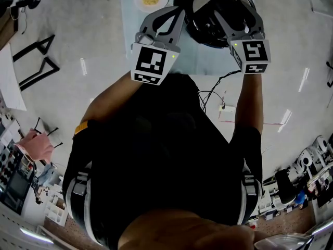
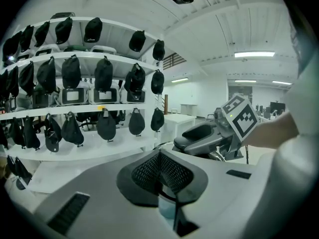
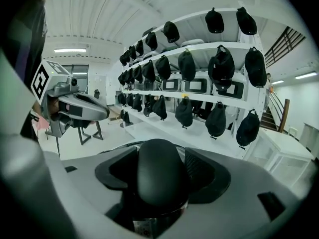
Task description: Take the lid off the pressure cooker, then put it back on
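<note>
Right hand-held gripper [image 3: 162,180] stands wide open astride the black handle [image 3: 160,158] of the pressure cooker [image 1: 200,33] on the far counter [image 1: 130,25], pads not yet pressing; best centre it and close squarely before turning, while the left hand-held gripper [image 2: 159,169] waits closed and empty.

Black pressure cooker [image 1: 206,24] stands upright on the counter [image 1: 203,61], top centre; its rounded black handle [image 3: 162,176] is intact.

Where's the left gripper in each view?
Head view: left gripper upper centre-left, tips by the cooker.
Left gripper view: the gripper itself, bottom centre.
Right gripper view: gripper at left edge.
Shared landmark: cap shelves, in both gripper views only.
</note>
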{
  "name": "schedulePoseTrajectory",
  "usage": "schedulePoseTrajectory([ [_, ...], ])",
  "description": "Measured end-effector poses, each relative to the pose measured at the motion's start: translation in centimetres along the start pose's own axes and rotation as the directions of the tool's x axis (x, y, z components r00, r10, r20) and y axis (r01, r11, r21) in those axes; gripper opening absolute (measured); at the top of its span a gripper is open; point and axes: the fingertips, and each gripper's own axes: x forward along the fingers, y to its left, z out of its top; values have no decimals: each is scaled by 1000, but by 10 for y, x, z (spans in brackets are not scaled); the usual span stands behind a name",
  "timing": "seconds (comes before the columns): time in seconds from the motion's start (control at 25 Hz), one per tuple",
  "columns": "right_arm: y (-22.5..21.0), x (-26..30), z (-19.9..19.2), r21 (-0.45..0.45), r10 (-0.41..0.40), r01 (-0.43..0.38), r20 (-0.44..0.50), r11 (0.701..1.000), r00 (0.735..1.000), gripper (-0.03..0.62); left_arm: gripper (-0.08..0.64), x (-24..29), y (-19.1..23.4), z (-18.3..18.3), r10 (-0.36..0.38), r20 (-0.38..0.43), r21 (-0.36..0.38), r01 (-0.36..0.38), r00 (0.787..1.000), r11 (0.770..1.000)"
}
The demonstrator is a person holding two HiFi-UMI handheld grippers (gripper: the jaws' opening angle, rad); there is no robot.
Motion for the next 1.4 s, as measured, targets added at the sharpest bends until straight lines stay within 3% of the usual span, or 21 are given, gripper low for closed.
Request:
schedulePoseTrajectory([
  [0.24,1,8,-4,5,34,-34,-18,999,999,299,7,-1,3,1,11,-3,-3,-11,1000,1000],
  [0.84,-1,10,-7,0,1,-1,-65,1000,998,299,8,-2,-3,4,8,0,2,-8,1000,1000],
  [1.4,5,14,-6,-79,140,-141,-26,987,990,290,7,-4,1,-6,28,-22,-2,-28,999,1000],
])
